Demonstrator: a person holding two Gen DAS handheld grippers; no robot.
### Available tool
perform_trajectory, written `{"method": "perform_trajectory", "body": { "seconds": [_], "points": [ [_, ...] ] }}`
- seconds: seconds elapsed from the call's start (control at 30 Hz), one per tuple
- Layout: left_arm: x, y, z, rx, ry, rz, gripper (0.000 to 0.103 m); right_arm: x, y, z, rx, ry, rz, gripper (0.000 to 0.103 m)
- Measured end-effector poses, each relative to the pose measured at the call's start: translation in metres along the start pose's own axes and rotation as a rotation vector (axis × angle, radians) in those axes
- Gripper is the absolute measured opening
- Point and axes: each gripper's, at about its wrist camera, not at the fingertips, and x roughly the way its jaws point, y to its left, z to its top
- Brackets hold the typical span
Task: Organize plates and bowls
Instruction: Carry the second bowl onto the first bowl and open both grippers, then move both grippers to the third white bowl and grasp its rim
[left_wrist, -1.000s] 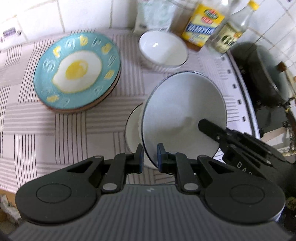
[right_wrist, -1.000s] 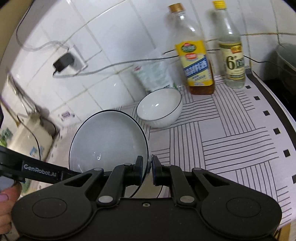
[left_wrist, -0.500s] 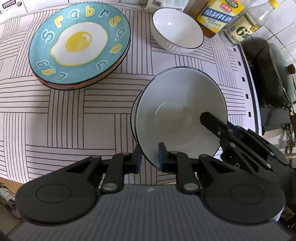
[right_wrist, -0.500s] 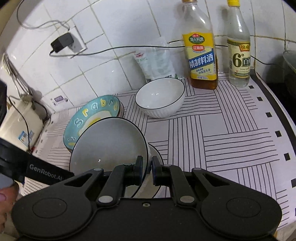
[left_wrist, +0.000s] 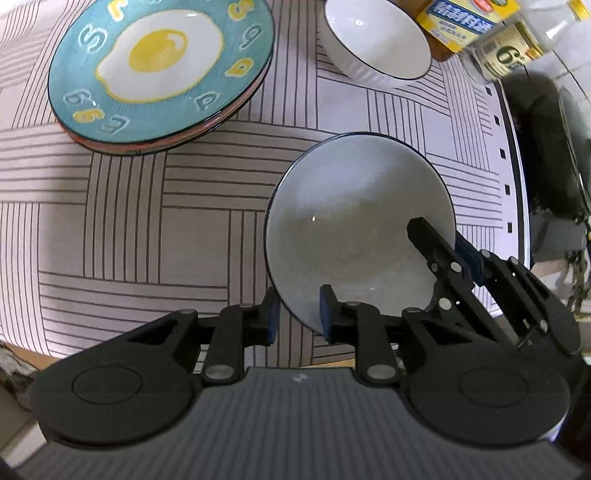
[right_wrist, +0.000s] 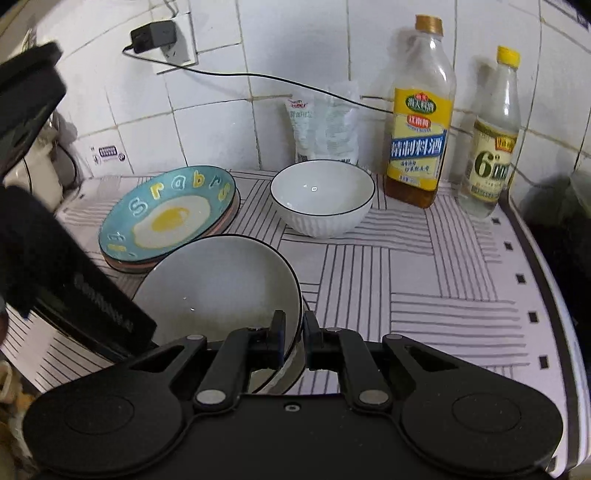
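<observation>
Landmark: egg plate (left_wrist: 159, 62), teal with a fried-egg print and raised letters, topmost of a stack over a reddish plate (left_wrist: 221, 122) on the striped surface (left_wrist: 147, 221). Task item: dark-rimmed bowl (left_wrist: 354, 221), pale grey inside, right of the egg plate and nearer the cameras, close to it but not touching; tipped rather than level in the right wrist view, contact with the surface not discernible. Right gripper (right_wrist: 294, 330): fingers pinching the bowl's near rim, one pad inside the wall and one outside; same grip visible from the left wrist camera on the rim's right side. Left gripper (left_wrist: 298, 316): fingers (left_wrist: 272, 319) on either side of the bowl's rim, on the side nearest the egg plate, with a sliver of gap at the left pad; pinch or mere straddle cannot be told. Left gripper body blurred in the right wrist view. Second bowl (left_wrist: 373, 40), white and ribbed outside, upright just right of the egg plate, well behind the held one. Further right of the egg plate, along the tiled wall: plastic bag (right_wrist: 325, 125), yellow-labelled bottle (right_wrist: 417, 125), clear bottle (right_wrist: 493, 147). Dark pan (left_wrist: 546, 147) at the far right, off the striped cover. Above the egg plate on the wall: black plug (right_wrist: 153, 35) with a cord running right.
</observation>
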Motion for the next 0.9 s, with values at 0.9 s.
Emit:
{"method": "perform_trajectory", "body": {
  "seconds": [0.9],
  "points": [
    [-0.060, -0.025, 0.084, 0.184, -0.294, -0.084, 0.024, 0.009, -0.080, 0.052, 0.390, -0.039, 0.168, 0.041]
  ]
}}
